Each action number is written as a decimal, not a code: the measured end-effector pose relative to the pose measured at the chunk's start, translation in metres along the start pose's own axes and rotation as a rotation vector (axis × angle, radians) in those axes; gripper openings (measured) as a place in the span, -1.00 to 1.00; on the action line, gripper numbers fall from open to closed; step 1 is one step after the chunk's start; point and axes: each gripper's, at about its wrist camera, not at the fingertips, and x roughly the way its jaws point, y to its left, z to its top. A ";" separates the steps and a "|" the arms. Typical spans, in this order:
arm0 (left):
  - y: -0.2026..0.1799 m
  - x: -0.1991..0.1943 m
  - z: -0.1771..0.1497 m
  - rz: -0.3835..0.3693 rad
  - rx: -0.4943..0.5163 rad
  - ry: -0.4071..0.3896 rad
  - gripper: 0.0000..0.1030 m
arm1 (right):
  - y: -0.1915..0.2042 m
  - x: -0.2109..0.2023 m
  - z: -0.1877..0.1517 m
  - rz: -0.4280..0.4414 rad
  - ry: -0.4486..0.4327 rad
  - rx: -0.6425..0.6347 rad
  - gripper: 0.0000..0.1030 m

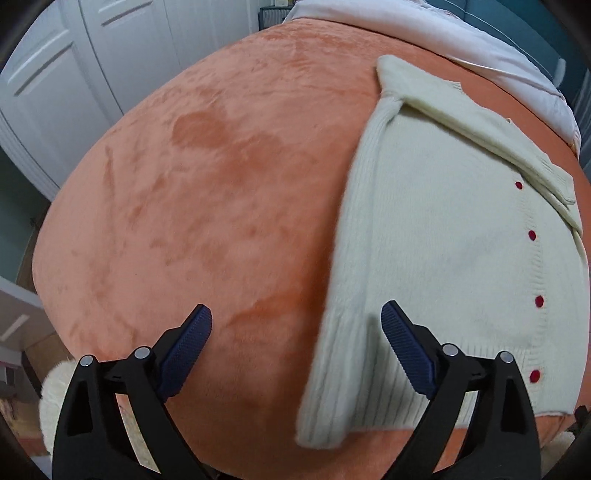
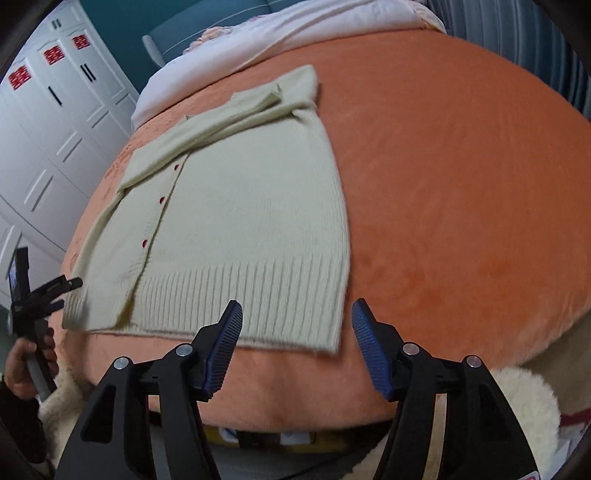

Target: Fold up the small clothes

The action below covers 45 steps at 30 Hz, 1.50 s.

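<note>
The left gripper (image 1: 296,325) has its two blue-padded fingers (image 1: 186,349) spread wide with nothing between them, hovering above the orange plush blanket (image 1: 207,192) just beside the folded edge of the cardigan. The right gripper (image 2: 297,319) is likewise wide open and holds nothing; its two fingers (image 2: 225,343) hang over the near ribbed hem (image 2: 236,295) of the one cream knit cardigan (image 2: 243,206). That cardigan lies flat on the blanket, near the bed's front edge, both sleeves folded across its upper part. Four red buttons (image 1: 532,235) show down its front in the left wrist view; three are visible from the right. Three white wardrobe doors (image 2: 55,110) bearing red paper emblems stand behind, and a white pillow (image 2: 295,26) lies at the bed's far end.
</note>
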 end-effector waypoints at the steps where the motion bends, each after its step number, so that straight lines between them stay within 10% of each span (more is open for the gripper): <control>1: 0.003 0.003 -0.007 -0.006 -0.011 0.007 0.77 | 0.001 0.004 -0.002 -0.013 0.015 -0.003 0.19; 14: -0.004 0.007 -0.009 -0.098 -0.038 0.020 0.89 | 0.020 0.044 -0.002 0.050 0.033 0.053 0.18; 16: -0.004 -0.001 -0.006 -0.157 -0.035 0.000 0.47 | 0.017 0.042 0.003 0.082 0.021 0.088 -0.33; 17: -0.004 -0.005 -0.004 -0.196 -0.029 -0.002 -0.11 | 0.014 0.041 0.005 0.108 0.014 0.118 -0.73; 20: -0.004 -0.017 0.002 -0.291 -0.051 0.026 -0.75 | 0.012 0.022 0.011 0.191 -0.064 0.170 -0.84; 34: 0.010 -0.113 -0.017 -0.360 0.062 -0.068 -1.00 | 0.023 -0.075 0.003 0.242 -0.267 0.040 -0.99; 37: 0.013 -0.090 -0.024 -0.340 0.038 0.004 -0.67 | 0.008 -0.058 -0.003 0.161 -0.171 0.041 -0.95; 39: 0.019 -0.070 -0.027 -0.310 -0.021 0.039 0.36 | -0.001 -0.049 -0.005 0.085 -0.130 0.065 -0.57; 42: 0.021 -0.048 -0.024 -0.263 -0.089 0.004 0.56 | -0.010 -0.037 -0.003 0.054 -0.136 0.096 0.39; 45: 0.014 -0.023 -0.015 -0.273 -0.129 0.011 0.85 | -0.019 -0.008 0.011 0.036 -0.080 0.128 0.51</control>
